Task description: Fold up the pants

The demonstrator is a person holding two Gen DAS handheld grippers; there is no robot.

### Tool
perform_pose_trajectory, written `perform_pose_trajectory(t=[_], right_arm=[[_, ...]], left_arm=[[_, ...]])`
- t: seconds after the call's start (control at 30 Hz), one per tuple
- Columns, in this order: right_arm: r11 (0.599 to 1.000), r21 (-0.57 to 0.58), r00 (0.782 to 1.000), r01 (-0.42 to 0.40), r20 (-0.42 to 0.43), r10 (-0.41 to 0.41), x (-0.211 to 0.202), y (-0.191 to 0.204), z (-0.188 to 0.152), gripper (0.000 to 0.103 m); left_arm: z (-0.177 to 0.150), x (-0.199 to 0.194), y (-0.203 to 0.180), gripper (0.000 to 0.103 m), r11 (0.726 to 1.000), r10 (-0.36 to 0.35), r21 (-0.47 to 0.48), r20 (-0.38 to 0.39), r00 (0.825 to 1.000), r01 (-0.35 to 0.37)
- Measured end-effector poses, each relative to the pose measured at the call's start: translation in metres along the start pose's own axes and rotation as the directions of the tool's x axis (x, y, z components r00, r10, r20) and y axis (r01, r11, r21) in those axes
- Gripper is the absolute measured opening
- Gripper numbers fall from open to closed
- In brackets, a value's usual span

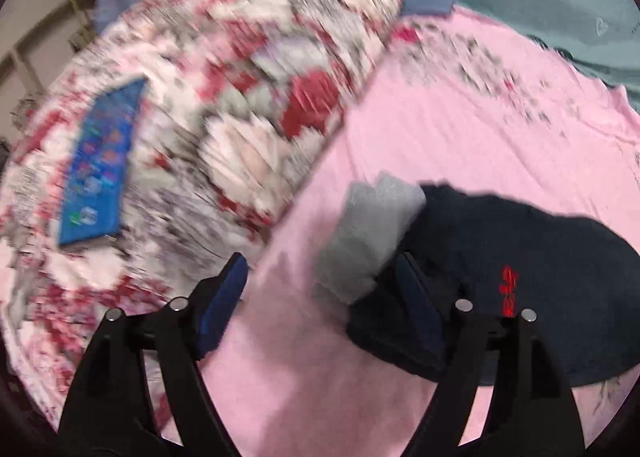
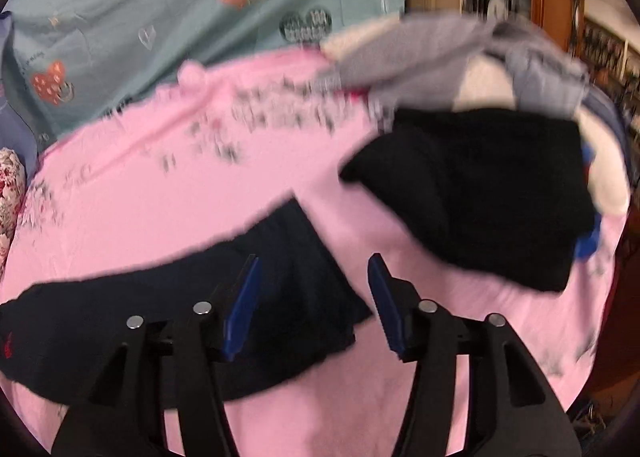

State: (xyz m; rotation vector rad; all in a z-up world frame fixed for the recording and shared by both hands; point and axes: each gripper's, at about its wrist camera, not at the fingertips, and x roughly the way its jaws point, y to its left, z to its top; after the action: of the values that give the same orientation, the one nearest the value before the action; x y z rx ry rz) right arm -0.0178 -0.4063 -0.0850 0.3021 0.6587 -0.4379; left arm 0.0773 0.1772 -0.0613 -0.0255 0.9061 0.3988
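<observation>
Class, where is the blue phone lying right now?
Left wrist view, far left: the blue phone lies on the floral quilt, beside the pink sheet.

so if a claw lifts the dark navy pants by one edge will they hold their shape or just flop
The dark navy pants will probably flop: they lie flat with soft folds on the pink sheet, so a raised edge would likely drape and undo the fold. They look like thick knit fabric, so the pads should grip rather than slip. Being cloth, they would likely drag and bunch if pushed.

A pink sheet [image 1: 460,129] is lying spread out; a floral quilt [image 1: 224,89] is sitting at its edge, bearing a blue card [image 1: 100,165], a teal pillow [image 2: 160,9] beyond.
</observation>
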Motion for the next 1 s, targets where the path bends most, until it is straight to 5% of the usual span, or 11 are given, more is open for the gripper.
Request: perform_pose_trajectory(t=[0.03,0.1,0.2,0.23,0.3,0.33,0.4,0.53,0.7,0.87,1.0], right_arm=[[0.999,0.000,0.999,-0.046,0.025,0.046,-0.003,0.005,0.004,0.063],[0.956,0.035,0.957,-0.291,0.002,0.291,0.006,0.026,0.013,0.064],[0.877,-0.046,0.874,-0.478,-0.120,0.470,0.035,0.100,0.021,0.059],[0.853,-0.097,0.854,-0.513,-0.159,0.496,0.042,0.128,0.021,0.046],[0.764,-0.139,0.766,-0.630,-0.277,0.580,0.060,0.191,0.017,0.036],[0.700,-0.133,0.693,-0.702,-0.356,0.627,0.072,0.226,0.011,0.033],[0.662,-0.148,0.650,-0.735,-0.433,0.625,0.084,0.271,-0.001,0.032],[0.620,-0.231,0.630,-0.750,-0.538,0.561,0.089,0.319,-0.034,0.032],[0.525,-0.327,0.607,-0.786,-0.572,0.552,0.060,0.304,-0.061,0.031],[0.502,-0.326,0.589,-0.801,-0.581,0.562,0.054,0.295,-0.064,0.031],[0.483,-0.325,0.573,-0.813,-0.590,0.568,0.052,0.295,-0.067,0.032]], left_arm=[[0.002,-0.008,-0.003,0.085,0.999,0.044,-0.002,0.048,0.998,-0.044],[0.014,-0.015,-0.017,0.086,0.999,0.053,0.006,0.114,0.992,-0.054],[0.031,-0.018,-0.047,0.086,0.992,-0.123,0.026,0.103,0.987,0.121],[0.036,-0.015,-0.060,0.086,0.985,-0.171,0.035,0.085,0.982,0.168],[0.045,-0.002,-0.095,0.086,0.965,-0.259,0.061,0.036,0.965,0.257],[0.045,0.004,-0.105,0.086,0.962,-0.265,0.071,0.019,0.964,0.263],[0.046,0.023,-0.132,0.086,0.964,-0.240,0.106,-0.032,0.970,0.242],[0.041,0.037,-0.148,0.085,0.950,-0.274,0.126,-0.098,0.957,0.285],[0.041,0.032,-0.149,0.086,0.951,-0.248,0.178,-0.054,0.967,0.254],[0.037,0.037,-0.177,0.086,0.923,-0.304,0.209,-0.115,0.946,0.323],[0.019,0.042,-0.200,0.086,0.901,-0.279,0.303,-0.140,0.950,0.310]])
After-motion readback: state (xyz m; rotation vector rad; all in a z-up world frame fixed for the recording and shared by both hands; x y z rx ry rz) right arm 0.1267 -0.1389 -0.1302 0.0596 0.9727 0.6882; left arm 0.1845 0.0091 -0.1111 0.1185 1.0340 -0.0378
